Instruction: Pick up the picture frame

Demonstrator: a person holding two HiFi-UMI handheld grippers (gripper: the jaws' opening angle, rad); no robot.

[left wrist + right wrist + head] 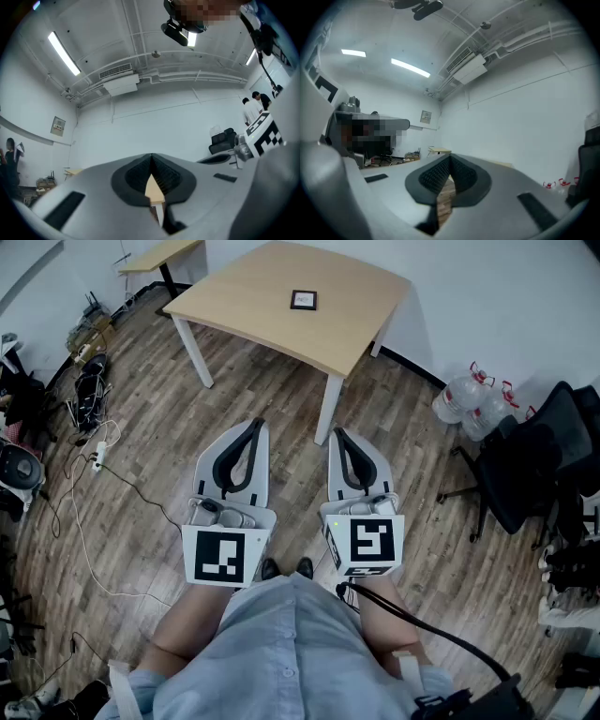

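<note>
The picture frame (303,300) lies flat on the light wooden table (253,306), well apart from both grippers. The left gripper (256,425) and right gripper (337,433) are side by side above the plank floor (141,418), each with its jaws pressed together and nothing between them.

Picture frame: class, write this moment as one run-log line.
picture frame: flat on table, untouched | left tool: shut, empty | right tool: shut, empty

What the small black square picture frame (303,300) on the light wooden table (356,306) shows is too small to tell. A second light wooden desk (159,254) is cut off by the top edge, and the black office chair (544,456) by the right edge. The pale blue shirt (281,652) partly hides the black shoes (287,568).
</note>
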